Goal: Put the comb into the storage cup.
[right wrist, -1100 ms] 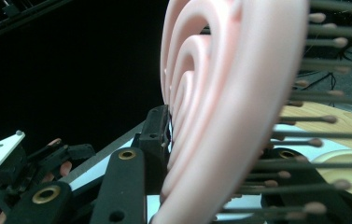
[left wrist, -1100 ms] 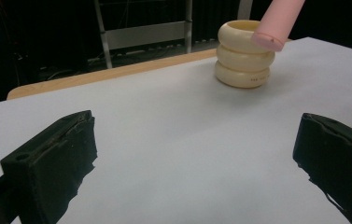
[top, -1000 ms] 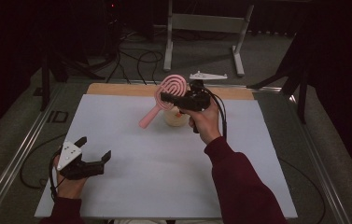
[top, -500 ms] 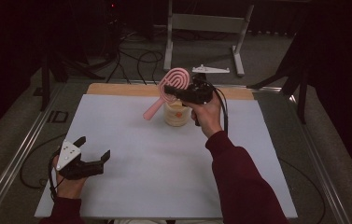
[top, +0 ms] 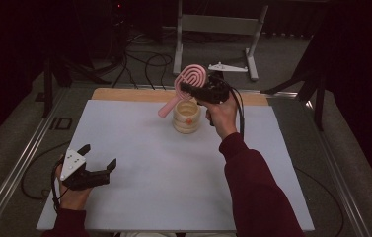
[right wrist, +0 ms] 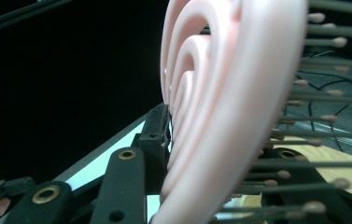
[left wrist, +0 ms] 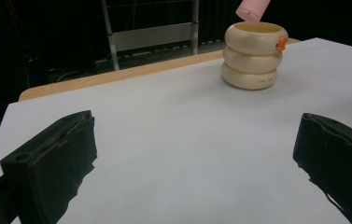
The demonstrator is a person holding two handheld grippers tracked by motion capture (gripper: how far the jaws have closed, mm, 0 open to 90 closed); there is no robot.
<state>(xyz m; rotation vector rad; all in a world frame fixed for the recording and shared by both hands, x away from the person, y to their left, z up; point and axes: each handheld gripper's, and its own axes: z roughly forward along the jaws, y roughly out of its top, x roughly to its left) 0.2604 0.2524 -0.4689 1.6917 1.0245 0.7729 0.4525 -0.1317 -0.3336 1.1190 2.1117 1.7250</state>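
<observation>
The right gripper (top: 189, 90) is clamped on the head of the pink hairbrush (top: 187, 81), held above the cream cup (top: 186, 117), while the left gripper (top: 97, 159) rests wide open, holding nothing.

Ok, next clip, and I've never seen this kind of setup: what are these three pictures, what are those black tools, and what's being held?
A person works at a white table with a hand-held two-jaw tool in each hand. The high view looks down from above. The other two cameras ride on the tools. The left gripper rests near the table's front edge, jaws wide open, holding nothing. The right gripper is shut on the head of a pink hairbrush, held above a cream ribbed cup; the brush handle points down toward the cup's mouth.
</observation>
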